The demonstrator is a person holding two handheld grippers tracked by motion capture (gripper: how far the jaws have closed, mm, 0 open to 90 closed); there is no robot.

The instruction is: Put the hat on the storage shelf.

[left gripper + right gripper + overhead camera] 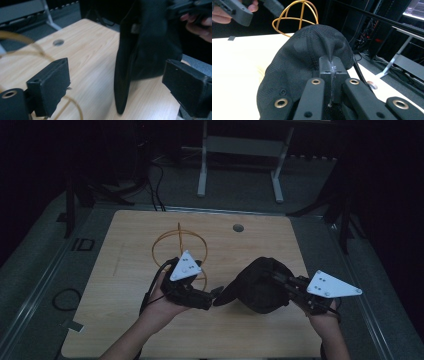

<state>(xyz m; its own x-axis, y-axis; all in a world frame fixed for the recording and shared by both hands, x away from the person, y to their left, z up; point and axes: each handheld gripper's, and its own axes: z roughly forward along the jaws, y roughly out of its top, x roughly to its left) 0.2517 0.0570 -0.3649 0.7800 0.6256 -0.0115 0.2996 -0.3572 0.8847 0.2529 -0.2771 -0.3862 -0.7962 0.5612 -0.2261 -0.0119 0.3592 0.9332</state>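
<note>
Black mesh cap [260,285] with stiff brim, held up over the right half of a light wooden tabletop [125,320], near its front edge. Right gripper [331,65] clamped on a pinch of the cap's mesh crown, jaws pressed together with fabric between them. Left gripper [120,85] spread wide apart, jaws on either side of the cap's hanging brim, not touching it; seen from the high view [216,295], pointed toward the brim's tip. Gold wire dome-shaped frame [179,252] standing left of centre on the tabletop, just behind the left hand [162,305]. Round grommet hole [238,227] near the tabletop's far edge. White metal desk legs [240,165] on grey floor beyond the table, room dark around.
</note>
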